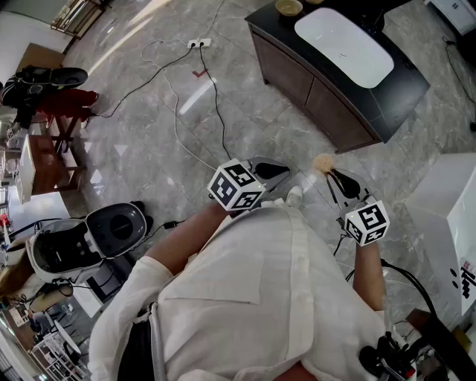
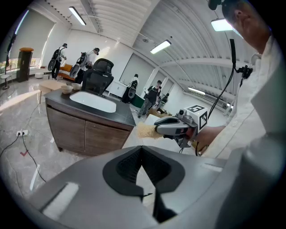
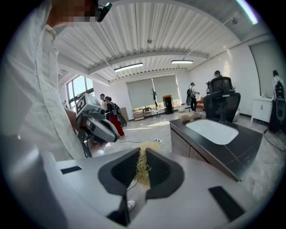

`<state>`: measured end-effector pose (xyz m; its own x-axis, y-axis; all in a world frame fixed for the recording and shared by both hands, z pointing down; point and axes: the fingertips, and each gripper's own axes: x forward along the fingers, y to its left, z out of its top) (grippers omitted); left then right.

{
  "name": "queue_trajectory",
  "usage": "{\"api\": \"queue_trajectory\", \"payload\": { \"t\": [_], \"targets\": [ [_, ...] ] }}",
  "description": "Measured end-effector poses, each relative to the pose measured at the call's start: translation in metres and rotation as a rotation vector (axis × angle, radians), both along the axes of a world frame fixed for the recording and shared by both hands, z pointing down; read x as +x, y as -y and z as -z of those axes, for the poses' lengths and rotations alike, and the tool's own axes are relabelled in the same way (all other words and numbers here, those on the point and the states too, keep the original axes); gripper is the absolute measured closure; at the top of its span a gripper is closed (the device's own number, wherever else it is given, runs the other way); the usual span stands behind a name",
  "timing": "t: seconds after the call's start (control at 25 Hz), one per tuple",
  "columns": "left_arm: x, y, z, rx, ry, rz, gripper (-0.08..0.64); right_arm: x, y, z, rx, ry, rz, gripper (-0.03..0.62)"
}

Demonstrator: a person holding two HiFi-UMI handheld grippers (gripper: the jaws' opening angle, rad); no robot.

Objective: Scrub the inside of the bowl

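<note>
While held aloft, right tongs (image 3: 142,153) clamp likely scrubber (image 3: 142,171).

The bowl (image 1: 288,7) at the head view's top edge is cut off by the frame (only part of its rim shows). The straw-coloured scrubber (image 3: 143,172) is mostly hidden between the right claw's (image 3: 142,154) jaws.

A wide stretch of bare floor (image 1: 149,134) is left open up to the dark cabinet (image 1: 312,93), crossed only by thin cables (image 1: 216,97) laid flat from a power strip (image 1: 198,43). Free room is seen above the countertop's white basin (image 1: 343,46); a bowl (image 1: 288,7) is set at the corner beyond it. The right is blocked by a white unit (image 1: 446,208), the left by a black-and-white device (image 1: 89,238).
</note>
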<state>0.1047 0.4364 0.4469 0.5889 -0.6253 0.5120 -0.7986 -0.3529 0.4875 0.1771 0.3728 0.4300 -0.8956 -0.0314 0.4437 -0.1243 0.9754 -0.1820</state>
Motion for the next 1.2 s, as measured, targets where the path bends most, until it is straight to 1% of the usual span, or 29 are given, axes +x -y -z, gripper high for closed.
{"api": "queue_trajectory", "payload": {
  "t": [0.16,0.28,0.52,0.68,0.84,0.92,1.08,1.2],
  "targets": [
    [-0.038,-0.024,0.007,0.021,-0.022,0.057,0.555,-0.036,-0.027,0.009,0.014,0.015,0.02,0.555],
    [-0.061,-0.043,0.011,0.041,-0.03,0.085,0.555,-0.056,-0.05,0.011,0.023,0.015,0.029,0.555],
    [-0.084,-0.078,0.011,0.064,-0.047,0.082,0.555,-0.074,-0.086,0.009,0.03,0.008,0.011,0.555],
    [-0.078,-0.09,0.007,0.069,-0.055,0.05,0.555,-0.064,-0.099,0.004,0.03,0.003,-0.04,0.555],
    [-0.115,-0.076,-0.007,0.036,-0.114,0.051,0.555,-0.089,-0.091,-0.011,-0.003,-0.023,-0.119,0.555],
    [-0.127,-0.064,-0.009,0.044,-0.122,0.046,0.555,-0.097,-0.08,-0.01,-0.002,-0.027,-0.133,0.555],
    [-0.115,-0.044,-0.009,0.051,-0.123,0.034,0.554,-0.086,-0.056,-0.002,0.005,-0.025,-0.147,0.555],
    [-0.122,-0.014,-0.011,0.056,-0.115,0.023,0.555,-0.1,-0.025,-0.001,0.016,-0.015,-0.141,0.555]
  ]
}}
